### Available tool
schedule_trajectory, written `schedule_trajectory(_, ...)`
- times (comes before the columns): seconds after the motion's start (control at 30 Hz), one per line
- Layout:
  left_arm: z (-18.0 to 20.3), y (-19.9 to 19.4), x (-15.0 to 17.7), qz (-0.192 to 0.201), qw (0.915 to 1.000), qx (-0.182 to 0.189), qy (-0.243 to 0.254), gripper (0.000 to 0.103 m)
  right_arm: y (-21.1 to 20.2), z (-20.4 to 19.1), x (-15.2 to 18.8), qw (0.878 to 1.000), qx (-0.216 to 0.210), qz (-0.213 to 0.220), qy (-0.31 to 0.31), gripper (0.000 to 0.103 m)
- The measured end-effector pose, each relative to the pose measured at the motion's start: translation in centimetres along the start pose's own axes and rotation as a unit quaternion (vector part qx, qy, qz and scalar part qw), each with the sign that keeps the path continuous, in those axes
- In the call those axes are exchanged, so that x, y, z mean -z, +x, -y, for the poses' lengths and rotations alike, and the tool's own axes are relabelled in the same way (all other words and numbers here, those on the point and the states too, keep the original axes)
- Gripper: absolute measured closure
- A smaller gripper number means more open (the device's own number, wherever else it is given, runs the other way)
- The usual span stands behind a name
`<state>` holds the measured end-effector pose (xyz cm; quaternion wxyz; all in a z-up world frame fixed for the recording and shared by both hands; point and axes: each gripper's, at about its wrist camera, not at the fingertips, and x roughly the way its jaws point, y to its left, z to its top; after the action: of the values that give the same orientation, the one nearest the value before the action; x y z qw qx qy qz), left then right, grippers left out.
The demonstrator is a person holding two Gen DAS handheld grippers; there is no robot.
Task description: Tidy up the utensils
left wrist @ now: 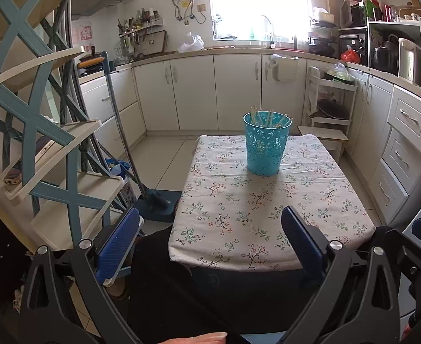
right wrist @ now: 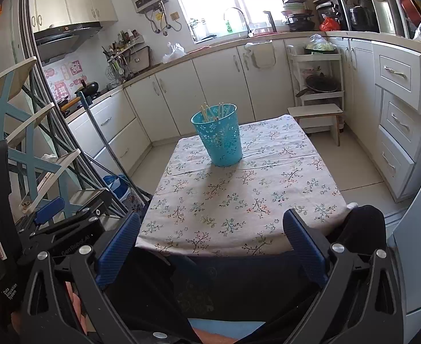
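A turquoise perforated holder (left wrist: 265, 144) (right wrist: 219, 136) stands upright toward the far end of a small table under a floral cloth (left wrist: 268, 209) (right wrist: 239, 197). Several pale chopsticks (left wrist: 269, 119) (right wrist: 213, 111) stick up out of it. My left gripper (left wrist: 210, 238) hangs open over the table's near edge, nothing between its blue pads. My right gripper (right wrist: 212, 240) is likewise open and empty at the near edge. Both are well short of the holder. The left gripper's body (right wrist: 67, 223) shows at the left of the right wrist view.
A blue-and-cream shelf rack (left wrist: 38, 132) stands to the left, with a mop (left wrist: 130, 154) leaning beside it. White cabinets (left wrist: 216, 91) ring the room. A small white cart (left wrist: 331, 106) and a low stool (right wrist: 316, 114) stand beyond the table. A person's dark-clad legs (right wrist: 362, 223) are below the grippers.
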<state>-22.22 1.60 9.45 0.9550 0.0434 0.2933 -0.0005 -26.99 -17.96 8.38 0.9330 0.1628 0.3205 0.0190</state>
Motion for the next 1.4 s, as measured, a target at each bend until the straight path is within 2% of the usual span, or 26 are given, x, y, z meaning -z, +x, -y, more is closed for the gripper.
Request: schedule_trajectory(1.4, -0.29, -0.03, -0.03, 0.001, 1.0, -0.005, -0.003, 0.008, 0.72, -0.53, 0.74, 1.0, -0.003, -0.017, -0.009, 0.007)
